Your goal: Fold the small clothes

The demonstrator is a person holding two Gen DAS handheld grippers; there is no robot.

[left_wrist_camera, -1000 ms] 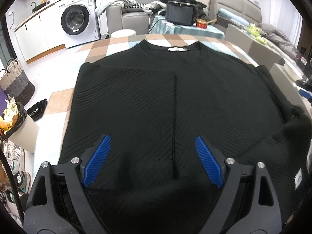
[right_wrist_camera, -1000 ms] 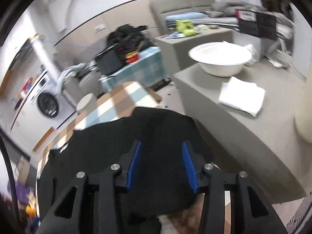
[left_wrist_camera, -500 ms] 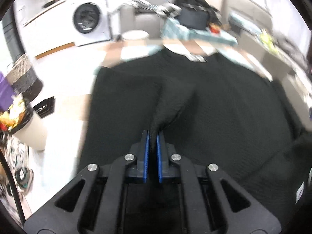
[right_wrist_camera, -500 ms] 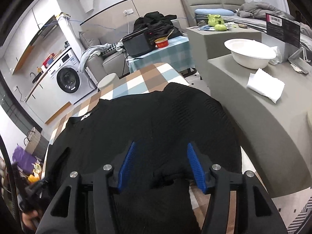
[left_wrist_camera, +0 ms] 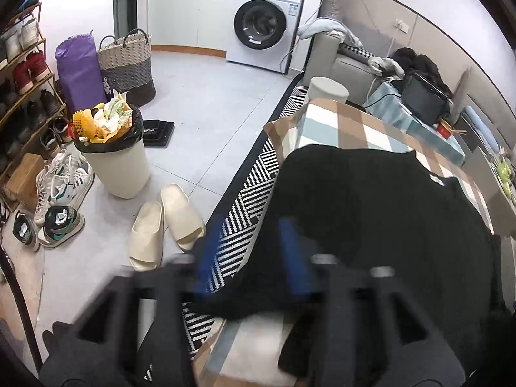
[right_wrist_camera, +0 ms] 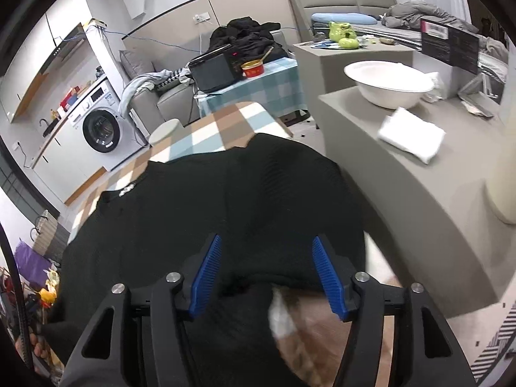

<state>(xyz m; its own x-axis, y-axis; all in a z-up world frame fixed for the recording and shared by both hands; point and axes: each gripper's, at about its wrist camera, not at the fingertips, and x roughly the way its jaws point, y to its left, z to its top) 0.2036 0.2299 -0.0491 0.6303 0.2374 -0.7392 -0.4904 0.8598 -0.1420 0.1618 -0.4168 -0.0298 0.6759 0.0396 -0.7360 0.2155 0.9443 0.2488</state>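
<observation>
1. A black ribbed knit top (right_wrist_camera: 225, 200) is spread flat across the checked tablecloth (right_wrist_camera: 225, 125).
2. Its neckline, with a white label, is turned toward the cloth's far end.

In the left wrist view, a white washing machine (left_wrist_camera: 262, 21) stands at top centre. Left of it a woven basket (left_wrist_camera: 127, 61) sits beside a purple bag (left_wrist_camera: 79, 69). Below them an overfilled cream bin (left_wrist_camera: 116, 158) stands on the grey floor, with a pair of cream slippers (left_wrist_camera: 164, 229) lower down and sneakers (left_wrist_camera: 59, 200) at the left edge. A black-and-white striped rug (left_wrist_camera: 248, 190) runs diagonally through the middle. In the right wrist view, a white bowl (right_wrist_camera: 388, 84) and a folded white cloth (right_wrist_camera: 411, 135) rest on a grey counter (right_wrist_camera: 419, 200) at right.
</observation>
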